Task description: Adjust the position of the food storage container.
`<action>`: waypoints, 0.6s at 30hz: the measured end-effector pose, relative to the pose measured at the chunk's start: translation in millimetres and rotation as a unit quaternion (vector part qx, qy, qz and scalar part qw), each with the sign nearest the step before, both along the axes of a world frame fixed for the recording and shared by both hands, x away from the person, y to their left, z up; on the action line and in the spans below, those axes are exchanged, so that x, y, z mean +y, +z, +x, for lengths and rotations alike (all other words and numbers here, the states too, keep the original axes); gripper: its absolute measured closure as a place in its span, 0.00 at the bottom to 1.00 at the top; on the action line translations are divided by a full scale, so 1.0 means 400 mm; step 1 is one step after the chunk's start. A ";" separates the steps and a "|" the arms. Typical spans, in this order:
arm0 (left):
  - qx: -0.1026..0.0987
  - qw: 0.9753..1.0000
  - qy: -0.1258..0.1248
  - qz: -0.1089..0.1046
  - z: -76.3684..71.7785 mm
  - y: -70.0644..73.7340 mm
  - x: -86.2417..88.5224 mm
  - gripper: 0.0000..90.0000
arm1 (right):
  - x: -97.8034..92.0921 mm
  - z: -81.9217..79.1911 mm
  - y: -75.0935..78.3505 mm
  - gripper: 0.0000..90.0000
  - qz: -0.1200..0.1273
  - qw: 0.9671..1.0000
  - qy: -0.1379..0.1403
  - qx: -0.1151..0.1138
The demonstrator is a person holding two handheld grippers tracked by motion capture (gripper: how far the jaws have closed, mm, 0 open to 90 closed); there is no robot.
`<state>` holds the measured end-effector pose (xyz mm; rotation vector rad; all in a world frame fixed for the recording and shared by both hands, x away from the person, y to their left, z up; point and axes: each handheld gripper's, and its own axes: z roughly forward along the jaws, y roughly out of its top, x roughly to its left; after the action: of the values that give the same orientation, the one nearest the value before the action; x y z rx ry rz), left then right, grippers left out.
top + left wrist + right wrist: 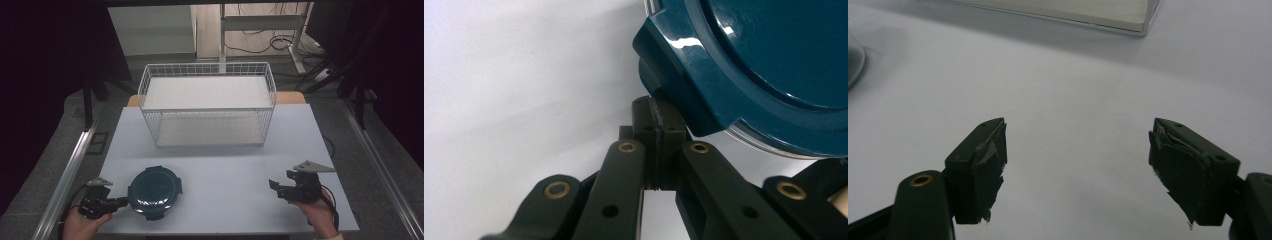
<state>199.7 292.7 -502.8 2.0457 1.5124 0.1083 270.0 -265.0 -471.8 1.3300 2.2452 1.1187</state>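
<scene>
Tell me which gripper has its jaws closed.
The left gripper, jaws pressed together beside the teal lidded container; the right gripper is wide open.

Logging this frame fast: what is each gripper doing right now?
Left gripper: shut, jaws pressed together beside a latch of the teal lid, nothing visibly between them.
Right gripper: open, holding nothing, over the table.

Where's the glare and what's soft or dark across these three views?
High view: dim with black corners, pale glare streaks on the teal lid. Left gripper view: white highlights on the lid's rim, closed jaws of the left gripper fairly sharp, table washed out. Right gripper view: right gripper sharp, basket base behind soft.
</scene>
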 end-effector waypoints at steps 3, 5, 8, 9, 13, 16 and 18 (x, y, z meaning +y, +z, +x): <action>0.000 1.000 -0.003 0.001 0.005 0.000 -0.008 1.00 | 0.001 0.000 0.000 0.25 0.000 1.000 0.000 0.000; -0.001 1.000 -0.004 0.000 0.009 0.000 -0.014 1.00 | 0.001 0.000 0.000 0.25 0.000 1.000 0.000 0.000; -0.002 1.000 -0.008 0.001 0.015 0.001 -0.026 1.00 | 0.002 0.001 -0.001 0.25 0.000 1.000 0.001 0.002; -0.002 1.000 -0.009 0.001 0.017 0.001 -0.031 1.00 | 0.002 0.001 -0.002 0.25 0.000 1.000 0.001 0.002; -0.002 1.000 -0.019 0.005 0.024 0.003 -0.053 1.00 | 0.003 0.002 -0.004 0.25 0.000 1.000 0.002 0.002; -0.002 1.000 -0.025 0.007 0.030 0.004 -0.069 1.00 | 0.003 0.002 -0.003 0.25 0.001 1.000 0.001 0.003; -0.003 1.000 -0.029 0.009 0.033 0.005 -0.078 1.00 | 0.002 0.002 -0.003 0.25 0.001 1.000 0.001 0.003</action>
<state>212.9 261.6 -501.0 2.1002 1.4516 0.1053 270.8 -264.2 -473.1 1.3340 2.2505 1.1193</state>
